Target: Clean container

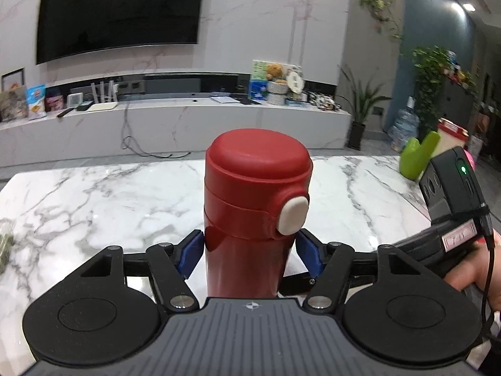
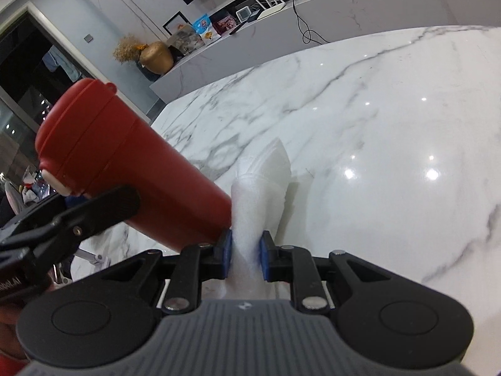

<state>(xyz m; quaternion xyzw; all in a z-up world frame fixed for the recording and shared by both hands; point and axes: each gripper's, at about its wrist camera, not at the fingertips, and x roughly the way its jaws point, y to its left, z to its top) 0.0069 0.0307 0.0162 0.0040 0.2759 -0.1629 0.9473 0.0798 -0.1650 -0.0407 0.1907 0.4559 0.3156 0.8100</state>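
A red flask [image 1: 250,219] with a closed red lid and a white button [image 1: 292,214] sits between the blue pads of my left gripper [image 1: 250,253], which is shut on its body. In the right wrist view the flask [image 2: 131,169] lies tilted, above the marble table [image 2: 375,125]. My right gripper [image 2: 245,255] is shut on a folded white cloth [image 2: 263,188], which touches the flask's lower side. The right gripper's body [image 1: 451,206] shows at the right of the left wrist view.
The white marble table [image 1: 94,203] spreads under both grippers. A green object [image 1: 418,153] stands at its far right edge. A small greenish item [image 1: 4,241] lies at its left edge. A TV wall and a long low cabinet stand behind.
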